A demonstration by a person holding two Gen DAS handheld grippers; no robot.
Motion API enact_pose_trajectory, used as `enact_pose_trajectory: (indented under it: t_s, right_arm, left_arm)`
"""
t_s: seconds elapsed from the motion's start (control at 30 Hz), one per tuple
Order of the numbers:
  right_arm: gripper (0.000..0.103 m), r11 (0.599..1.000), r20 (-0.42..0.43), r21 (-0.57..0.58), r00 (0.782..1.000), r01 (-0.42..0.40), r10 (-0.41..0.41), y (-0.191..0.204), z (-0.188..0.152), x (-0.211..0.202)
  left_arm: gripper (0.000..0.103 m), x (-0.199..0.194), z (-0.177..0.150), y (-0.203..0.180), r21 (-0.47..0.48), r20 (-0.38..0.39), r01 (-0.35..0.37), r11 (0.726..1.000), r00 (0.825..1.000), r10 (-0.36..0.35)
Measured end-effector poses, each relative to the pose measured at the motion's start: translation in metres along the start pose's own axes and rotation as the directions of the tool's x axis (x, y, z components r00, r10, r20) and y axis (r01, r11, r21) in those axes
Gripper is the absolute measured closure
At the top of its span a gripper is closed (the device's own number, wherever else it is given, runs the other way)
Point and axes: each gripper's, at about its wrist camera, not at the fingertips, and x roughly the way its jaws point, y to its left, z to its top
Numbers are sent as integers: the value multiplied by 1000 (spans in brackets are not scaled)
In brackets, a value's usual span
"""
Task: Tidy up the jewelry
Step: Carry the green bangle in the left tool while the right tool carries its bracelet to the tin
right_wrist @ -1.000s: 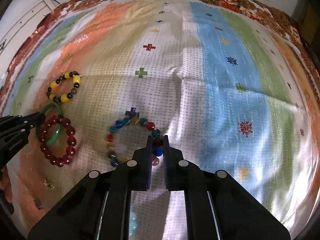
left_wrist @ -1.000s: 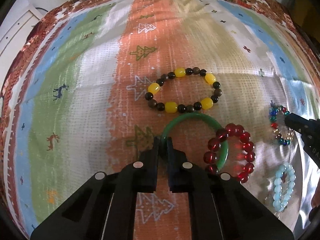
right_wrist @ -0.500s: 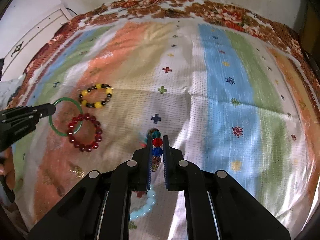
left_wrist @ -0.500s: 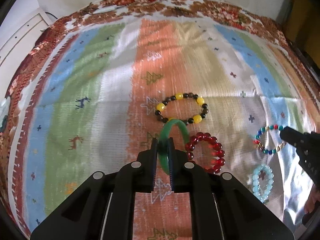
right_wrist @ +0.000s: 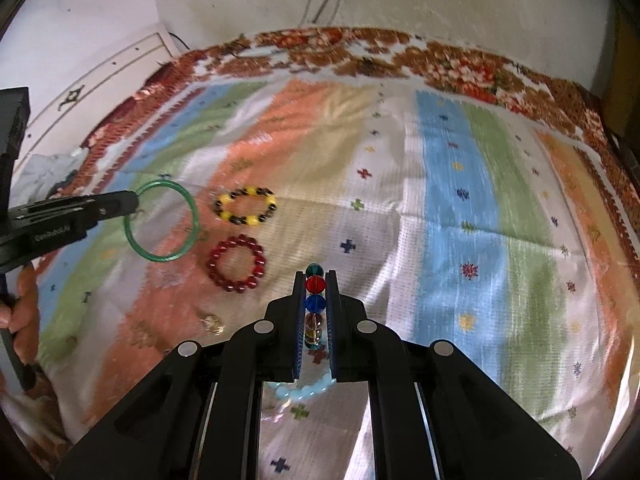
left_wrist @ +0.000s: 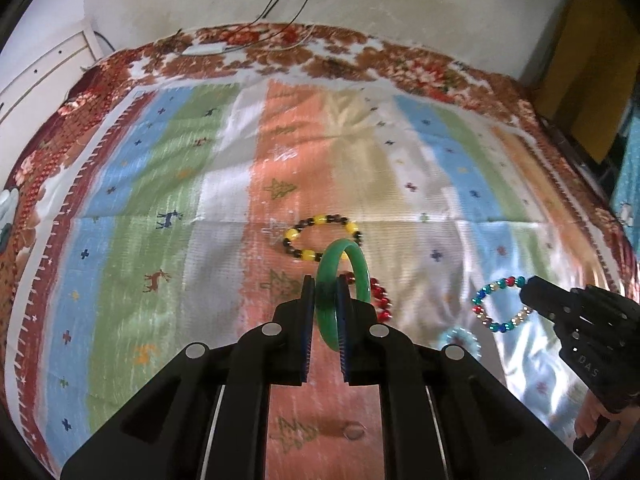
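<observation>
My left gripper (left_wrist: 325, 298) is shut on a green bangle (left_wrist: 360, 268) and holds it edge-on above the cloth; the bangle also shows in the right wrist view (right_wrist: 192, 216). My right gripper (right_wrist: 315, 286) is shut on a multicolour bead bracelet (right_wrist: 314, 304), which hangs from it in the left wrist view (left_wrist: 496, 304). A yellow-and-black bead bracelet (left_wrist: 320, 236) (right_wrist: 246, 205), a dark red bead bracelet (right_wrist: 236, 264) (left_wrist: 380, 300) and a pale blue bead bracelet (left_wrist: 460, 340) (right_wrist: 304, 390) lie on the cloth.
A striped patterned cloth (left_wrist: 160, 200) covers the table, with a floral border at the far edge (right_wrist: 360, 48). A wall with cables stands behind. A small gold item (right_wrist: 212, 322) lies on the cloth near the front left. A white panel (right_wrist: 100, 76) is at the left.
Both grippers have lifted their bracelets up off the cloth and pulled back. The green bangle has come free of the red bracelet. More of the table and wall shows now.
</observation>
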Motion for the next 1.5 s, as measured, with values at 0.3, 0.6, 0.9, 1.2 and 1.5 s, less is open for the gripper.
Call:
enact_pose_trajectory:
  t_s: [0.3, 0.6, 0.9, 1.2, 1.5]
  right_arm:
    - [93, 997, 57, -34, 996, -65, 67, 19, -14, -39]
    - [93, 989, 89, -79, 988, -121, 128, 38, -35, -70]
    - [93, 978, 93, -90, 976, -187, 195, 50, -53, -89]
    - [93, 970, 87, -112, 971, -214, 224, 58, -74, -102]
    - [93, 960, 84, -135, 963, -245, 257, 64, -92, -116]
  left_arm:
    - [93, -35, -22, -11, 20, 42, 54, 998, 998, -55]
    - [93, -65, -50, -22, 58, 67, 102, 993, 992, -105]
    - [93, -89, -76, -33, 98, 87, 138, 986, 985, -146]
    - [93, -105, -109, -41, 135, 81, 174, 975, 979, -186]
    - [93, -115, -137, -46, 164, 67, 194, 967, 976, -207]
